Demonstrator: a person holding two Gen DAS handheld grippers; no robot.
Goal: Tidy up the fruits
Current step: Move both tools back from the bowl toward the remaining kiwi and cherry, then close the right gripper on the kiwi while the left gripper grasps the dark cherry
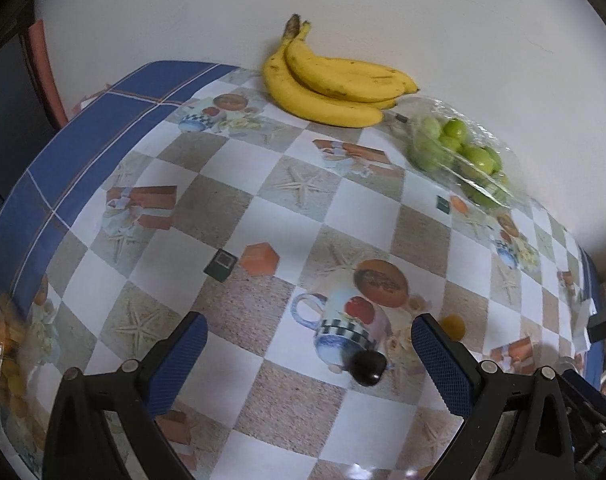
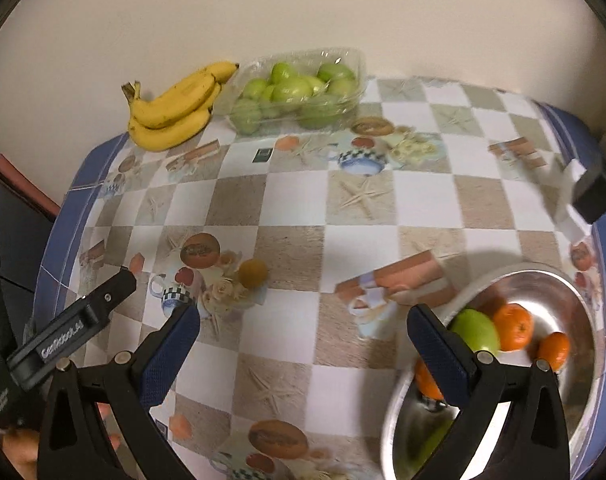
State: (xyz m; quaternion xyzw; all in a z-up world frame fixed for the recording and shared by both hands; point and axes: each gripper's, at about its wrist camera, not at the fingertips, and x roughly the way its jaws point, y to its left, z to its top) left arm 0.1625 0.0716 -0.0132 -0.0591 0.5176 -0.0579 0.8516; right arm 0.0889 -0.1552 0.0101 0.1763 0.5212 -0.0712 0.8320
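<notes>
A bunch of yellow bananas (image 1: 331, 84) (image 2: 173, 108) lies at the table's far edge by the wall. Next to it is a clear plastic tray of green fruits (image 1: 459, 156) (image 2: 299, 90). A small dark fruit (image 1: 367, 367) lies on the cloth between my left gripper's fingers. My left gripper (image 1: 309, 354) is open and empty above the table. My right gripper (image 2: 303, 344) is open and empty; its right finger is over a metal bowl (image 2: 579, 308) holding a green apple (image 2: 477, 330) and oranges (image 2: 513, 326). A small yellow-orange fruit (image 2: 253, 273) (image 1: 453, 326) lies loose on the cloth.
The table has a checkered printed cloth (image 2: 303, 208) with a blue border (image 1: 83, 148). A clear container with orange fruits (image 1: 1, 344) shows blurred at the left edge. The left gripper's body (image 2: 71, 320) is at the lower left of the right wrist view. A black object (image 2: 595, 192) sits at the right edge.
</notes>
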